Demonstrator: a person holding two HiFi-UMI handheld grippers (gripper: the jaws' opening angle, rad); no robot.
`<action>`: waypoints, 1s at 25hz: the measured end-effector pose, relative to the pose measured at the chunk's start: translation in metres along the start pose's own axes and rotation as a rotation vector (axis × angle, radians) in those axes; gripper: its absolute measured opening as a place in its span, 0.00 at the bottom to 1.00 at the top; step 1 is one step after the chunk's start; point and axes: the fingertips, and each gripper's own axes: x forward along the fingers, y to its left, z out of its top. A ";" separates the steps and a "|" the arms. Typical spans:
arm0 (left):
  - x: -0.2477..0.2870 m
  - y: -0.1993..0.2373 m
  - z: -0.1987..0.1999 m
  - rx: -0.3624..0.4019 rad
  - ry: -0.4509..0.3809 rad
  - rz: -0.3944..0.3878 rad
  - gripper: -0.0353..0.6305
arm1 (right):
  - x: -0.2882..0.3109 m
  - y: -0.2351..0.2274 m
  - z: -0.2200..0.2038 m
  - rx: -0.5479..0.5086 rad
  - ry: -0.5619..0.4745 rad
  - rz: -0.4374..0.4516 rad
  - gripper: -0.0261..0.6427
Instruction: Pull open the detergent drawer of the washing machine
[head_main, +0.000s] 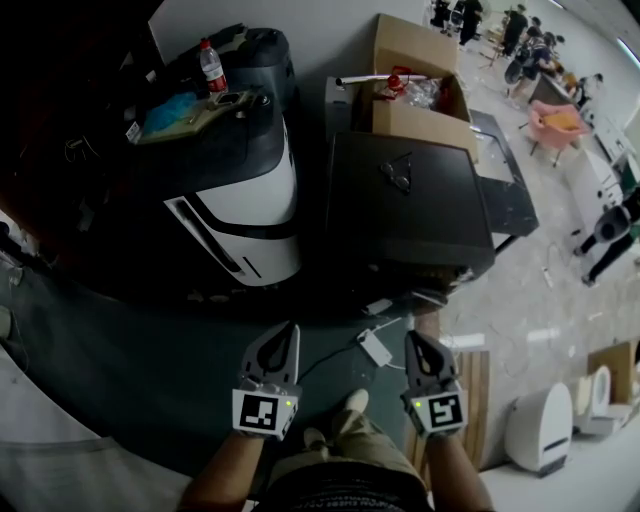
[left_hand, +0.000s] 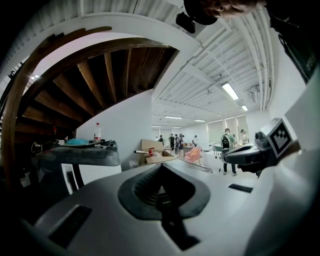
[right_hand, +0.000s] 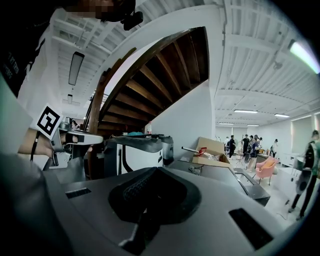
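Standing back from the dark appliance (head_main: 405, 225) and judging it, by its square flat top, to be the washing machine, though not being sure of that. Holding the left tool (head_main: 289, 330) and the right tool (head_main: 414, 340) low in front of the body, side by side and apart, each pointing forward toward the appliance's near face. Showing both pressed together at the tips and pinching nothing, with each tool's own view looking over a closed pair at the room beyond. Probably carrying them closed and low because no reach is under way yet.

Not making out the detergent drawer in any view. Looking steeply down and seeing only the appliance's top, with a pair of glasses (head_main: 396, 172) lying on it and the front face falling away in shadow. Expecting the drawer somewhere high on that hidden front.

Having open floor (head_main: 160, 380) ahead of the feet for stepping in, with only a white adapter (head_main: 376, 348) and its cable lying between the two tools. Being crowded on the left by a white-and-black machine (head_main: 235, 200) just beside the appliance, with a bottle (head_main: 211, 65) on top of it. Noting a cardboard box (head_main: 420, 95) behind. Needing free room straight back toward the body for a pull — seemingly available here.
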 end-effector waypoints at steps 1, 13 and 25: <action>0.004 0.001 0.001 0.003 -0.002 0.001 0.06 | 0.003 -0.003 0.001 0.002 -0.003 0.000 0.04; 0.048 0.002 0.008 0.021 0.014 0.024 0.06 | 0.037 -0.037 0.011 0.009 -0.017 0.032 0.04; 0.080 -0.006 0.009 0.007 0.028 0.073 0.06 | 0.065 -0.069 0.005 0.016 -0.010 0.097 0.04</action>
